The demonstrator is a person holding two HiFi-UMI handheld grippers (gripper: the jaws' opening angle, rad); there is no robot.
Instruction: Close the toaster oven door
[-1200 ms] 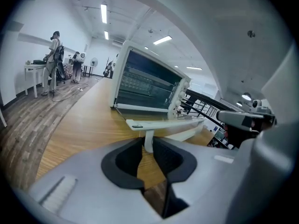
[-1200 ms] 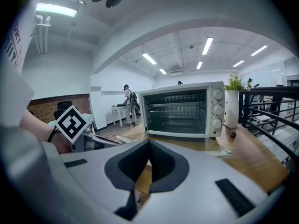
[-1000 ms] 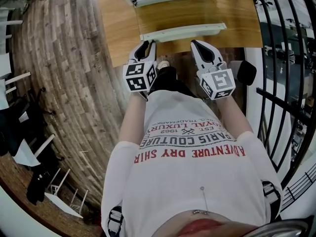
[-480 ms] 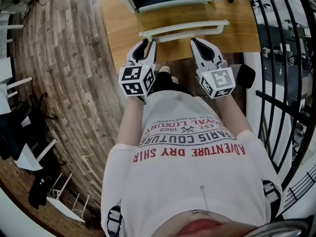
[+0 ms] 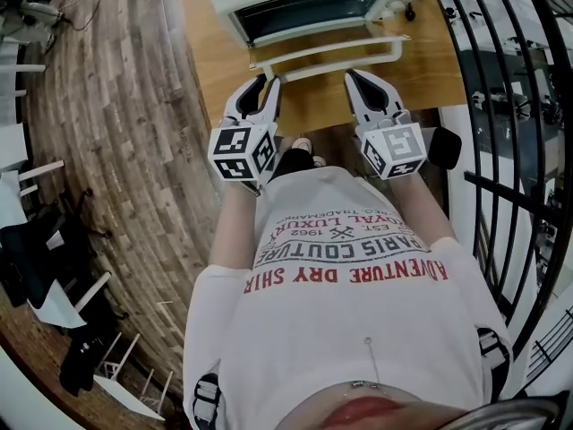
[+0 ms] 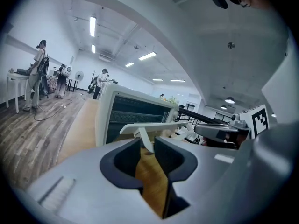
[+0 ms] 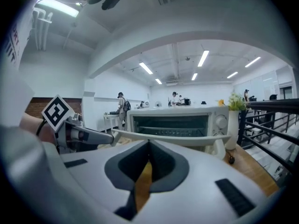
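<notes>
The white toaster oven (image 5: 313, 3) stands on the wooden table (image 5: 215, 70) with its door down and open; the door's white handle bar (image 5: 331, 54) points toward me. My left gripper (image 5: 267, 83) sits just short of the bar's left end. Its jaws are opening, and the handle's left post (image 6: 145, 136) shows in line with the gap, with no pad pressing on it. My right gripper (image 5: 352, 79) hovers close under the bar's right part, fingertips together and empty. In the right gripper view the handle (image 7: 187, 136) crosses above the closed jaws, the oven (image 7: 173, 122) behind it.
A black railing (image 5: 510, 106) runs along the right side. A small vase with flowers (image 7: 233, 120) stands beside the oven's right side. Wooden floor (image 5: 107, 106) with chairs lies at left. People (image 6: 39, 73) stand far back in the room.
The oven and its open door have come further into the head view and nearer the grippers. Both grippers have edged up to the handle bar.
</notes>
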